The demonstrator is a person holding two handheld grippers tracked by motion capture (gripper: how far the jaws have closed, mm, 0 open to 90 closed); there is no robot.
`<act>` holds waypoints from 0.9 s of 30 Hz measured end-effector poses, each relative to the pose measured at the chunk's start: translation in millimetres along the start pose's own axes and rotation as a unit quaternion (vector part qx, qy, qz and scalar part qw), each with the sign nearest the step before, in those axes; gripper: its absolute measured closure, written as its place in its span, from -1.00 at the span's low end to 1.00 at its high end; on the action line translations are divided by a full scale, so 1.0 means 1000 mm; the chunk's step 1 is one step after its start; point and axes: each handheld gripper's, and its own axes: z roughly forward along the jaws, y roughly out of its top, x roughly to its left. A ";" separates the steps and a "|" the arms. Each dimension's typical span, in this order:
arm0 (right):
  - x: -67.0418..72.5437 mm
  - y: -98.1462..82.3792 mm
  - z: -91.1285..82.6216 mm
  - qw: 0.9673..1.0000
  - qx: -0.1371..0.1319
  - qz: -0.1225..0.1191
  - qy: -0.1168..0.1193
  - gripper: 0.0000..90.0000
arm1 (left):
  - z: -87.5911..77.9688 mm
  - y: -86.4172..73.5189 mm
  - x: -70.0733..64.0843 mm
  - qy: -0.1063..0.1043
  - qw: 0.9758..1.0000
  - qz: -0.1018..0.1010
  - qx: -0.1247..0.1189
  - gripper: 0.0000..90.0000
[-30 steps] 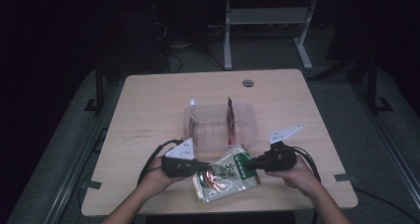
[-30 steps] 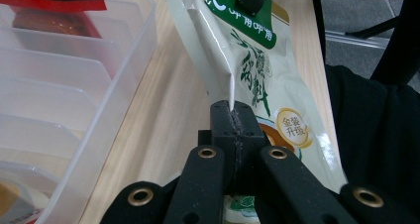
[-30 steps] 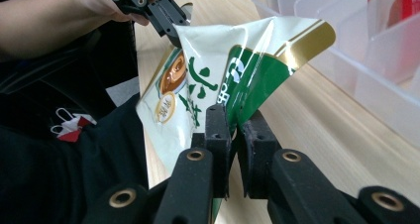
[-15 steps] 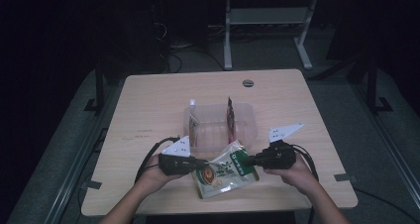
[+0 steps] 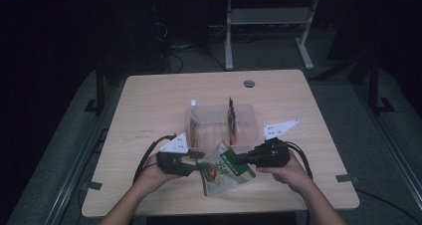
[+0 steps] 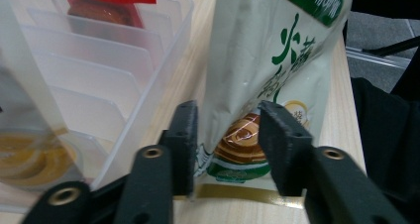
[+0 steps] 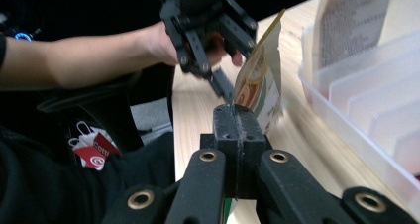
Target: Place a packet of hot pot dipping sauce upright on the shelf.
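Right claw [image 7: 236, 116] pinches the green snack pouch [image 5: 226, 171] tight; left claw [image 6: 228, 144] straddles its bottom, jaws apart. Pouch near the counter's [image 5: 149, 100] front edge, not yet slotted in the clear bin [image 5: 247, 123], seemingly its destination.

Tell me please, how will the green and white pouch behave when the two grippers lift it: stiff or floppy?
Probably floppy: the pouch bends and creases between the left gripper and the right gripper. Its glossy film looks slippery, so the left gripper's jaws, standing apart around it, may let it slide. It seems light, as the right gripper's edge pinch holds it.
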 end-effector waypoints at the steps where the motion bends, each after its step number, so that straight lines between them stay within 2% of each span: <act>1: 0.000 0.002 0.000 1.000 -0.007 0.001 0.004 1.00 | 0.000 0.000 -0.001 0.001 1.000 -0.001 -0.001 0.17; 7: 0.004 0.011 -0.005 0.999 -0.039 -0.011 -0.002 1.00 | -0.014 -0.001 -0.007 0.013 1.000 -0.005 -0.001 -0.09; 10: 0.006 0.015 -0.010 0.999 -0.052 -0.007 -0.005 1.00 | -0.023 -0.005 -0.010 0.019 1.000 -0.008 0.002 -0.16; 15: 0.007 0.021 -0.017 0.997 -0.074 -0.009 -0.006 1.00 | -0.033 -0.018 -0.014 0.021 1.000 -0.015 0.010 -0.19; 20: 0.010 0.029 -0.024 0.995 -0.095 -0.013 -0.005 1.00 | -0.039 -0.029 -0.016 0.019 0.999 -0.032 0.020 -0.20; 27: 0.011 0.048 -0.030 0.992 -0.120 -0.023 -0.014 1.00 | -0.040 -0.031 -0.014 0.018 0.999 -0.029 0.026 -0.21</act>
